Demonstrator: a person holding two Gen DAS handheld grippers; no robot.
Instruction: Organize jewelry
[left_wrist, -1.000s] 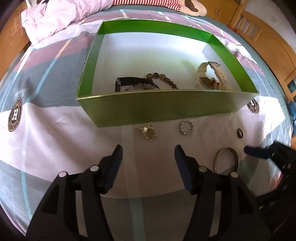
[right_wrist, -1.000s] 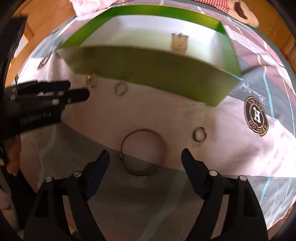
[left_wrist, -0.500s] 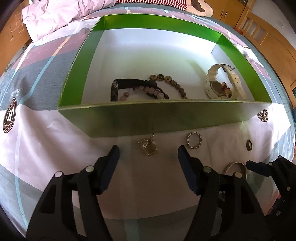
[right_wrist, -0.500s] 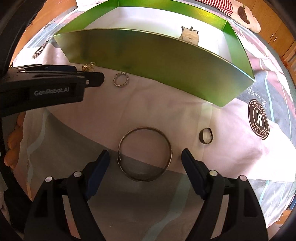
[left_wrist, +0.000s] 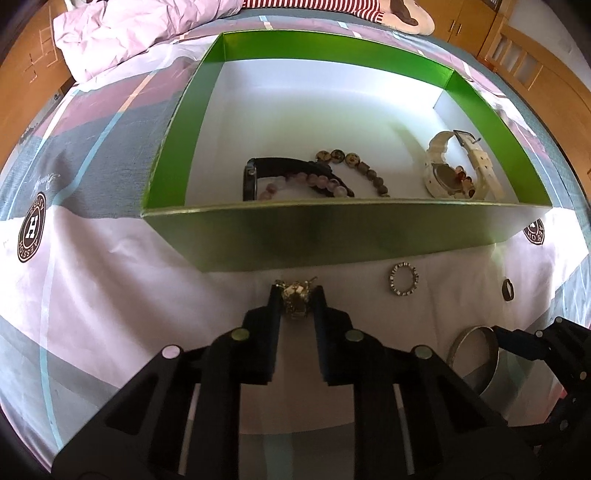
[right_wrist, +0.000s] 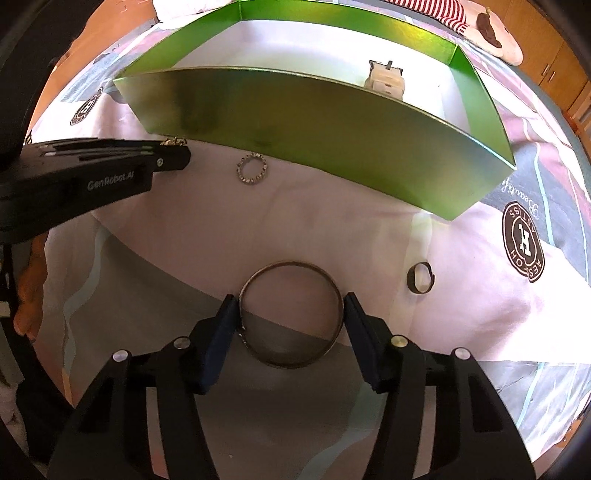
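On the patterned bedsheet (left_wrist: 110, 258), just before the near wall of the green cardboard box (left_wrist: 332, 240), the left hand-held gripper (left_wrist: 297, 301) pinches a small gold-coloured pendant (left_wrist: 295, 299) between its fingers. To its right lie a beaded silver ring (left_wrist: 403, 284) and a dark band ring (right_wrist: 419, 277). The right hand-held gripper (right_wrist: 291, 312) clasps a thin metal bangle (right_wrist: 291, 314), a finger touching each side.

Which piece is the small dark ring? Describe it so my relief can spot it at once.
Start at the green box on the bedspread. In front of its right corner, right of the bangle between the right tool's fingers, lies the dark ring. It is a plain dark band, far smaller than the bangle, unlike the beaded ring.
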